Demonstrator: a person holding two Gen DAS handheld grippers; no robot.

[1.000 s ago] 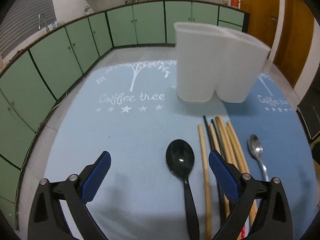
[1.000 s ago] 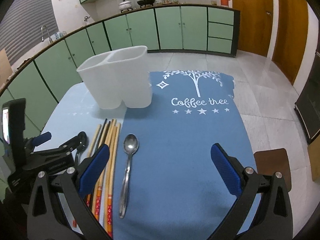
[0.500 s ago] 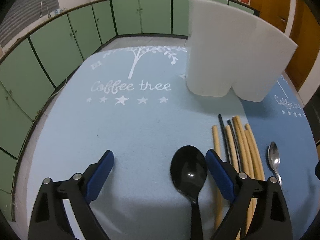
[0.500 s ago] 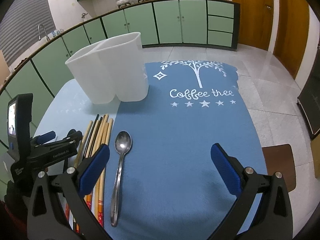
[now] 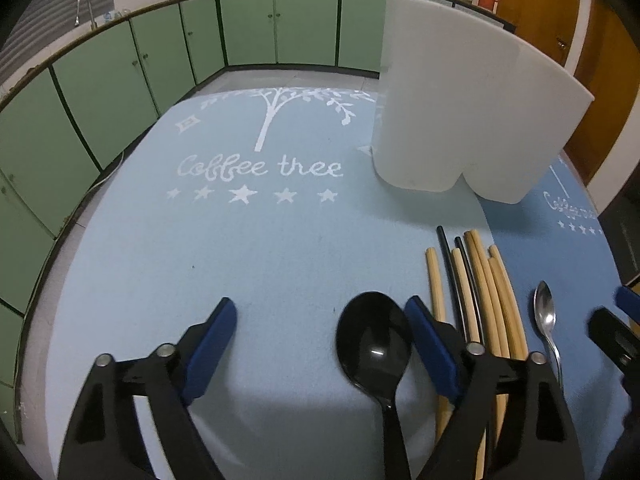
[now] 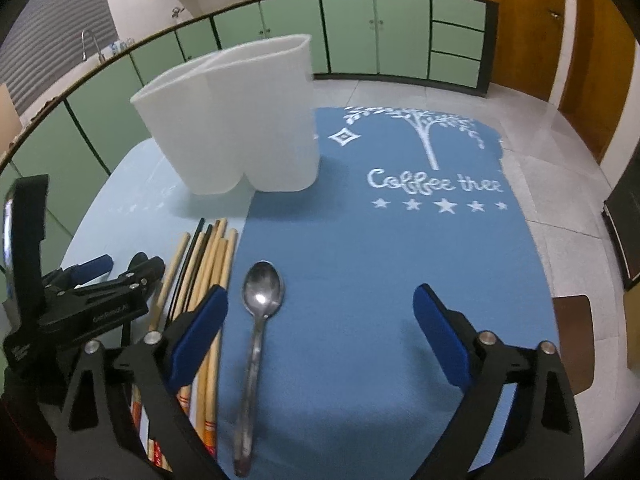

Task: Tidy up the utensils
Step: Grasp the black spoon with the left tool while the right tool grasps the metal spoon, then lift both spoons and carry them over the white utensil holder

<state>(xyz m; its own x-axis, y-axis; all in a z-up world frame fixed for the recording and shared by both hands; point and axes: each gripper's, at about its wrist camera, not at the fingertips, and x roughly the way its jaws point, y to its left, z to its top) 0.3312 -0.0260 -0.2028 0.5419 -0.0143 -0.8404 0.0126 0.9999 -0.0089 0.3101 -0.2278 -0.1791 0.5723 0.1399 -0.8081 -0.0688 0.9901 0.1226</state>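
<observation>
nothing had been sorted yet. the white two-compartment holder [image 6: 236,128] stood upright at the far side of the desk [image 5: 248,264], straddling the seam between the light and dark blue mats, and as far as its rim showed in the right wrist view nothing stuck out of it; its inside was not visible. every utensil was flat on the mats in front of it: the black spoon [image 5: 374,350] on the light mat, the bundle of chopsticks [image 5: 476,296] just beside it along the seam, and the metal spoon [image 6: 258,320] on the dark mat, close to the chopsticks.

the left hand-held gripper [image 5: 320,344] was wide apart and empty, its jaws having just been closing a little; the black spoon's bowl sat between them, hard against the inner face of the right-side pad, with no squeeze on it. the right hand-held gripper [image 6: 320,332] was likewise wide and holding nothing, jaws just narrowed, with the metal spoon lying between them nearer the left-side pad.

all the work seemed left: both spoons and the chopsticks had to go into the holder, and these looked like the first two pickups being lined up.
</observation>
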